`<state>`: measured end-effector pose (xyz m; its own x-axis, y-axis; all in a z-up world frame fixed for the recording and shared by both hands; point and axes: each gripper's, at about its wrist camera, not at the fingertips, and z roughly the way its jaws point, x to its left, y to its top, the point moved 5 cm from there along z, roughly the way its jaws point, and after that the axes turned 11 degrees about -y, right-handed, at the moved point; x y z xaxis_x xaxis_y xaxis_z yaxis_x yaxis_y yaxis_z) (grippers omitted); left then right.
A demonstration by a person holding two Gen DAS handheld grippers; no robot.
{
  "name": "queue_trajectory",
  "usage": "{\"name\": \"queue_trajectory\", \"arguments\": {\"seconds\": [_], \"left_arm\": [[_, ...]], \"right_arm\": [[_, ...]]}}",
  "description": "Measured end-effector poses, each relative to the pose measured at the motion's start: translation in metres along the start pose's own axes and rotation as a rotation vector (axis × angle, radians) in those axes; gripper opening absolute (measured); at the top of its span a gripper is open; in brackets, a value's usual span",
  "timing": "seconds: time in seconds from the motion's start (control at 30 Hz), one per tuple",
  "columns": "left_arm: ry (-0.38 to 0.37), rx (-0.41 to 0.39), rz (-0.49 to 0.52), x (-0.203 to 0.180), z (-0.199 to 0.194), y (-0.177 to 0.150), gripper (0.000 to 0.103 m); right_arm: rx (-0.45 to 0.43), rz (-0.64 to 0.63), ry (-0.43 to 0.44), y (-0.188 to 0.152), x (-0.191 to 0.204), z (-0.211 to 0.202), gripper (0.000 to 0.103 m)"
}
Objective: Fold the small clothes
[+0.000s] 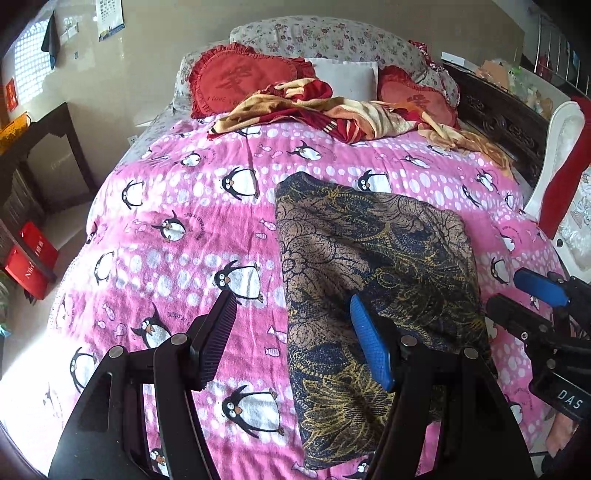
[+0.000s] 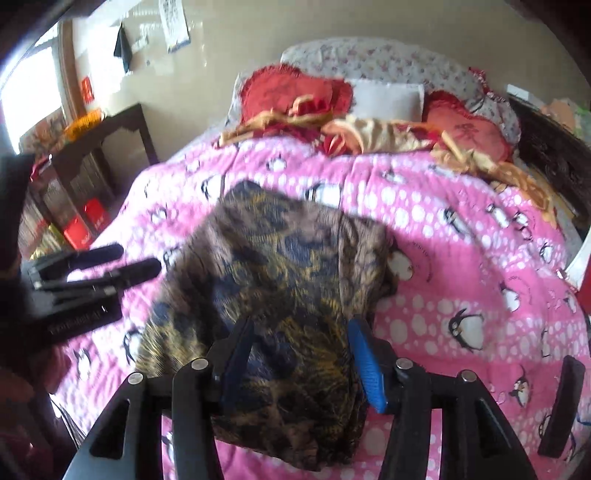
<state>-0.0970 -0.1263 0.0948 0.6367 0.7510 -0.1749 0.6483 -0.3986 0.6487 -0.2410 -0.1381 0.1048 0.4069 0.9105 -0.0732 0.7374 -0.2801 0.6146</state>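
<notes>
Garment (image 1: 373, 266): brown with navy and yellow floral print. Blanket (image 1: 177, 236): pink, white dots, black-and-white penguins. Cushions (image 1: 236, 79): red, frilled. Pillow (image 1: 317, 35): white, small floral. Gripper pads (image 1: 369, 343): blue.

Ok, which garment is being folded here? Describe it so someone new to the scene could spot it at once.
Start at the bed covered by the pink penguin-print blanket. In its near half lies the dark brown, navy and gold floral-patterned garment, folded into a rough block. Unlike the red and cream striped cloth bunched by the pillows, it is dark and sits between both grippers.
</notes>
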Motion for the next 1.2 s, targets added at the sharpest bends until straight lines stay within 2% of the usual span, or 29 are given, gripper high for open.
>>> {"name": "queue_trajectory", "arguments": {"seconds": [0.03,0.1,0.17,0.37,0.6,1.2], "left_arm": [[0.001,-0.009,-0.002,0.000,-0.004,0.000,0.064],[0.000,-0.017,-0.004,0.000,-0.010,0.000,0.064],[-0.008,-0.019,-0.008,-0.001,-0.015,-0.001,0.065],[-0.011,-0.035,-0.016,-0.001,-0.027,-0.004,0.064],[-0.012,-0.045,-0.022,0.000,-0.035,-0.007,0.065],[-0.018,-0.022,-0.013,-0.004,-0.028,-0.008,0.065]], "right_arm": [[-0.010,0.007,-0.007,0.004,0.002,-0.006,0.055],[-0.033,0.028,-0.020,0.010,0.004,-0.018,0.068],[-0.053,0.048,-0.026,0.013,0.006,-0.027,0.072],[-0.041,0.065,-0.038,0.012,0.013,-0.034,0.072],[-0.030,0.093,-0.047,0.009,0.010,-0.033,0.077],[-0.005,0.096,-0.078,0.007,0.006,-0.019,0.078]]}}
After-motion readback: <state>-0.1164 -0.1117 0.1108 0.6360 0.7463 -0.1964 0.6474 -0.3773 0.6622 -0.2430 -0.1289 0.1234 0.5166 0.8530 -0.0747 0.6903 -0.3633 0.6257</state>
